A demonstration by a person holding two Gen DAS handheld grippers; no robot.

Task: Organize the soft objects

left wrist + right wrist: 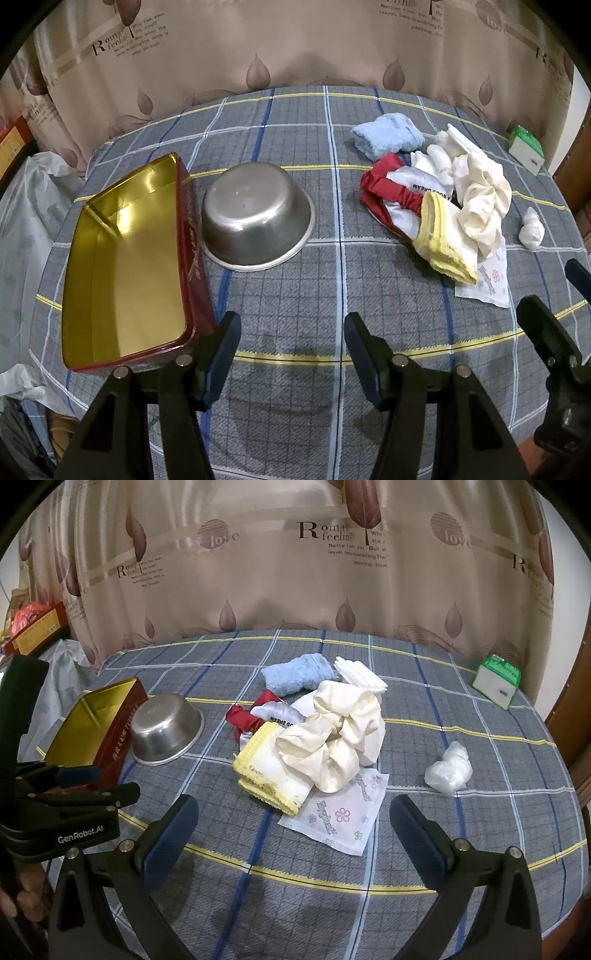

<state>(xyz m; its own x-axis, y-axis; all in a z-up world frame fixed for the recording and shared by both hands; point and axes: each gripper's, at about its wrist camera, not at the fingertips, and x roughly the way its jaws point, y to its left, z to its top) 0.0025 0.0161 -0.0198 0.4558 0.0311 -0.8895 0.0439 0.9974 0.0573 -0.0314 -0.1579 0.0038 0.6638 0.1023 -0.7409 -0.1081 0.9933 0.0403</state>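
Note:
A heap of soft things lies on the plaid table: a cream scrunchie (332,738), a yellow-edged white cloth (269,771), a red and white satin piece (255,714), a light blue towel (295,674), white pads (360,674) and a flowered tissue pack (340,812). The heap also shows in the left wrist view, with the scrunchie (484,199) at the right. A crumpled white plastic ball (448,768) lies apart to the right. My right gripper (291,827) is open and empty, just short of the heap. My left gripper (291,336) is open and empty over bare cloth.
An open red tin with a gold inside (122,266) sits at the left, with a steel bowl (255,218) upside down beside it. A green and white box (496,681) stands at the far right. A patterned curtain (295,572) hangs behind the table.

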